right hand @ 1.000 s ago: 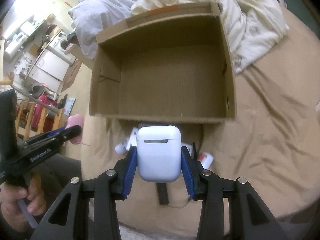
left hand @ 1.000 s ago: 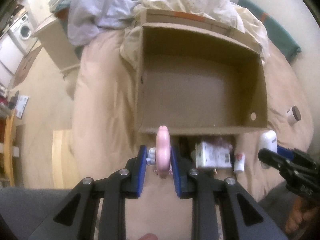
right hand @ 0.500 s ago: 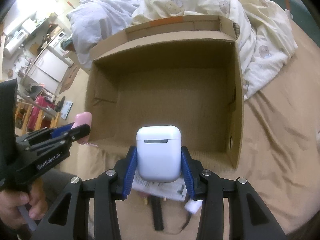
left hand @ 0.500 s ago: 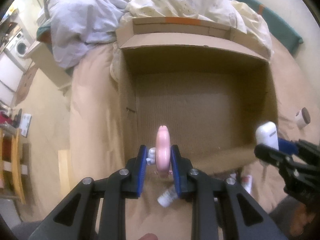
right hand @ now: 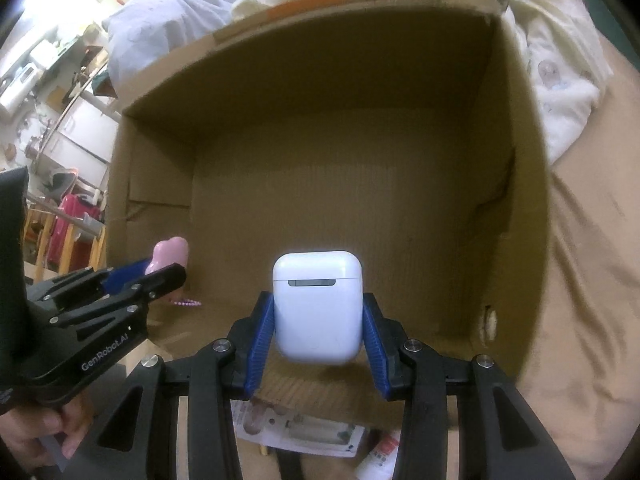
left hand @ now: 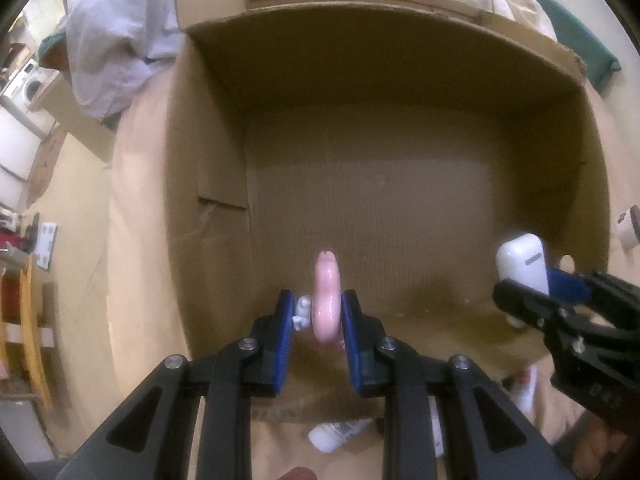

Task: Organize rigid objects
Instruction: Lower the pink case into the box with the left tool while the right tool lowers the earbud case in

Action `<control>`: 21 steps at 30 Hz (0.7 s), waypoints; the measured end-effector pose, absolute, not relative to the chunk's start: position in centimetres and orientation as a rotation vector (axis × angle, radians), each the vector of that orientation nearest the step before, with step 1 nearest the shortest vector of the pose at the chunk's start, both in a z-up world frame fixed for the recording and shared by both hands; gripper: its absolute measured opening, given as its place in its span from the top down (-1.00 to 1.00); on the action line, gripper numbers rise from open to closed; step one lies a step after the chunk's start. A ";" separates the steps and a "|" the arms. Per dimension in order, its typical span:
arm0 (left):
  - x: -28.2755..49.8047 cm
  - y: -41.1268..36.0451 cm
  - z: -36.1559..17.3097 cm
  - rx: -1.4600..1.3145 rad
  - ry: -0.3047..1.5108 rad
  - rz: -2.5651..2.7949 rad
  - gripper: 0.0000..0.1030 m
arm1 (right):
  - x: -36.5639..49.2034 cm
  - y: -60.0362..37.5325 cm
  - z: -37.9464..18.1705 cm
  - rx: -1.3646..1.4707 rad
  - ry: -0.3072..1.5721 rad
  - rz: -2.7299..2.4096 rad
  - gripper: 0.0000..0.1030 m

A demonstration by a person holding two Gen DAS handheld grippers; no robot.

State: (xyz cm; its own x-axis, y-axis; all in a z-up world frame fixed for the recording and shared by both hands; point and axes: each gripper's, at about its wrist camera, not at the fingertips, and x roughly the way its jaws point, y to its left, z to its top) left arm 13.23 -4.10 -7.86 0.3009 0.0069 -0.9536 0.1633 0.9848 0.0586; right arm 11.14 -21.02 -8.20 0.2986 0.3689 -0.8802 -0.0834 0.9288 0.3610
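An open cardboard box [left hand: 208, 184] [right hand: 516, 160] lies on the bed with a bare floor. My left gripper [left hand: 317, 312] is shut on a pink ring-shaped toy [left hand: 327, 300] and holds it over the box's near left part. It also shows in the right wrist view [right hand: 160, 276] with the pink toy [right hand: 170, 254]. My right gripper [right hand: 318, 328] is shut on a white earbud case [right hand: 317, 304] over the box's near edge. The case also shows in the left wrist view [left hand: 522, 262], at the box's right side.
Small items lie on the beige bedsheet in front of the box: a white tube [left hand: 340, 434], a printed packet [right hand: 304, 430], a red-and-white tube [right hand: 380, 456]. A small jar [left hand: 628, 226] sits right of the box. Crumpled duvets [right hand: 560, 60] lie behind it.
Both grippers have moved forward with their objects, from in front of the box to over its near edge. The box now fills both views.
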 end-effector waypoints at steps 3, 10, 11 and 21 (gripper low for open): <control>13.2 -4.1 -8.5 0.165 1.263 -0.095 0.58 | 11.3 -20.5 -8.5 0.229 1.236 0.299 0.13; 12.9 -4.8 -9.1 0.231 1.238 -0.089 0.58 | 11.9 -19.8 -9.4 0.190 1.254 0.283 0.13; 12.8 -5.0 -9.1 0.234 1.236 -0.090 0.58 | 12.0 -19.7 -9.5 0.182 1.258 0.280 0.13; 12.3 -5.1 -9.1 0.239 1.241 -0.093 0.58 | 12.1 -19.6 -10.1 0.170 1.273 0.267 0.13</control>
